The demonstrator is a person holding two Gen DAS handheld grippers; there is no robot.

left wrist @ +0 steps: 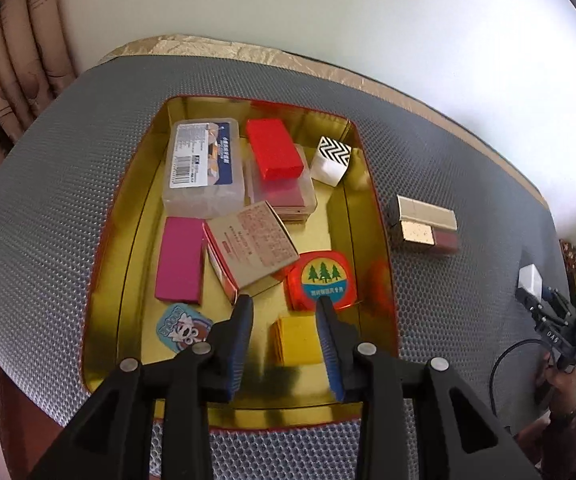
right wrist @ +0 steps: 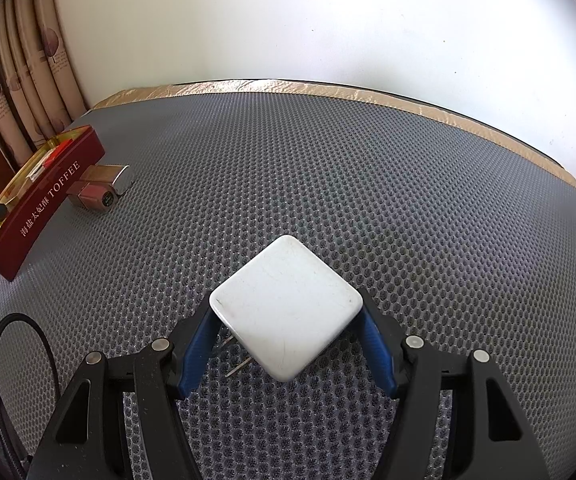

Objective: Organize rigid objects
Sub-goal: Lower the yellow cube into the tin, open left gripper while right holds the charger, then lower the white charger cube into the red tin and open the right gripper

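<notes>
left claw point(left wrist: 283, 312) hangs over the gold-lined tin tray point(left wrist: 103, 280), blue ribbed pads a narrow gap apart, nothing pinched; a flat yellow block point(left wrist: 298, 340) lies on the tray floor below and between them, contact can't be told. right claw point(right wrist: 288, 316) closed on a white square charger point(right wrist: 288, 304), glossy plastic with rounded corners, gripped corner to corner, metal prongs poking out underneath. tray is a shiny rounded rectangle with dark red outer walls, printed "toffee" on the side. inside: clear plastic case point(left wrist: 203, 168) with barcode label, red glossy block point(left wrist: 273, 148) on top of another clear case, zigzag black-white cube point(left wrist: 332, 160) at the far right corner, magenta flat slab point(left wrist: 179, 266), beige cardboard box point(left wrist: 255, 248) tilted with printed text, orange rounded tin point(left wrist: 322, 280) with pine trees, blue cartoon patch point(left wrist: 181, 330). outside the tray, just beside its right wall, a gold and maroon rectangular box point(left wrist: 424, 224). table point(right wrist: 328, 180) covered with grey honeycomb mesh mat, gold crinkled cloth at the far edge. plain white wall behind, beige curtain point(right wrist: 19, 92) with leaf print on the left.
</notes>
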